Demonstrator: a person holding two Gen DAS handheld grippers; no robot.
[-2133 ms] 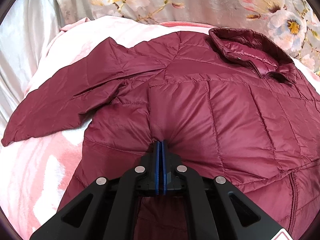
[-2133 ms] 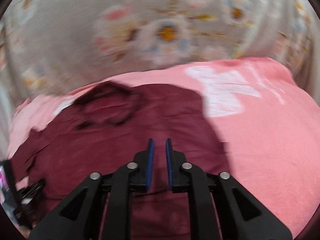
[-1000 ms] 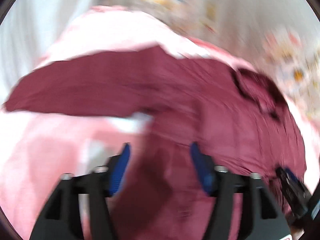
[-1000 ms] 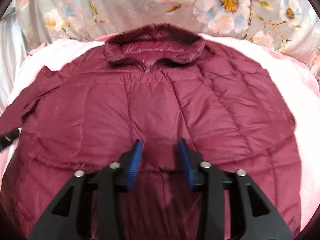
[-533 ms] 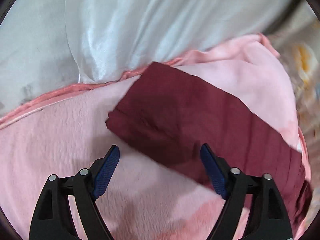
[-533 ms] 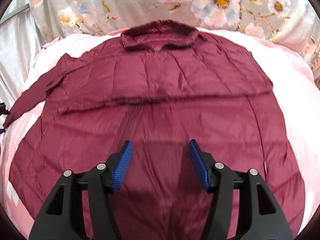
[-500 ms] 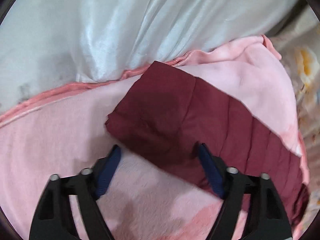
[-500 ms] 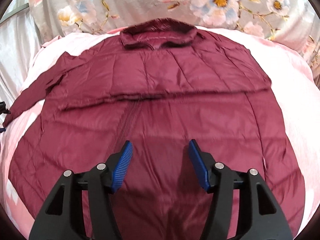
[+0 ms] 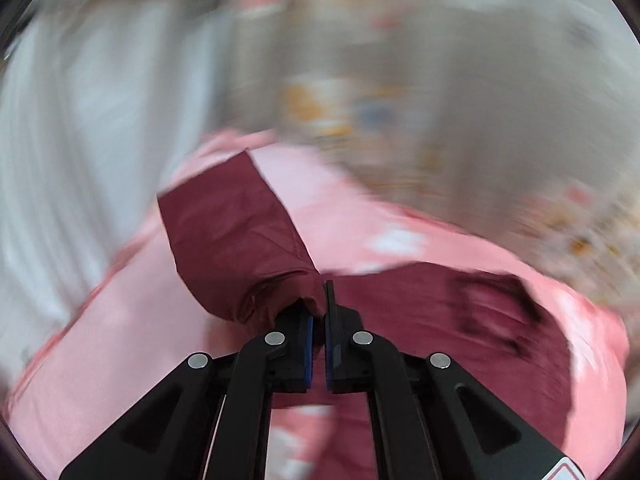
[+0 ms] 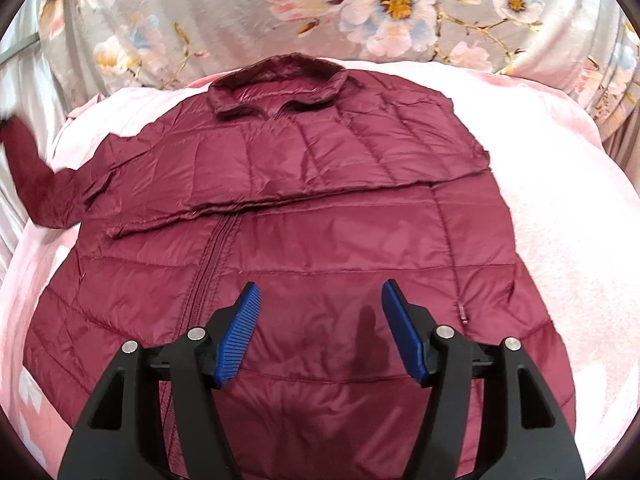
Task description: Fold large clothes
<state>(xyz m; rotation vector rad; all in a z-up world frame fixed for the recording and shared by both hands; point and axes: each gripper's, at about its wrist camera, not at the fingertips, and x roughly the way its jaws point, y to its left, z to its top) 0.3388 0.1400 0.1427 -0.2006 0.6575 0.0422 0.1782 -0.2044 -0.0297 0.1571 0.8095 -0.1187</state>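
Left wrist view, blurred by motion. White curtain (image 9: 80, 128) at far left; pink blanket (image 9: 132, 340) below it. Maroon sleeve (image 9: 232, 232) of the quilted jacket raised off the blanket, its cuff end pointing up and away, its lower folds bunched into the left gripper (image 9: 318, 316) — blue pads clenched on the fabric, no gap visible. Body of the jacket smeared dark red at right, collar a dark blur. Floral grey fabric (image 9: 440, 128) across the upper right.

Right wrist view, sharp. At far left, the same sleeve (image 10: 32, 176) lifted clear of the blanket edge and blurred, with the curtain (image 10: 24, 92) behind. Maroon quilted jacket (image 10: 320, 200) spread front-up on the pink blanket (image 10: 560, 220), collar (image 10: 280, 84) at the far side, zipper (image 10: 212, 256) running down left of centre. Other sleeve folded across the chest, its lower edge forming a diagonal crease from left to right. Right gripper (image 10: 320, 328) above the lower front panel — blue ribbed pads well apart and spreading wider, nothing between them but the jacket surface below, not pinched. Small pocket zip pull (image 10: 462, 314) just right of the right-hand pad. Floral fabric (image 10: 360, 12) along the top, beyond the collar.
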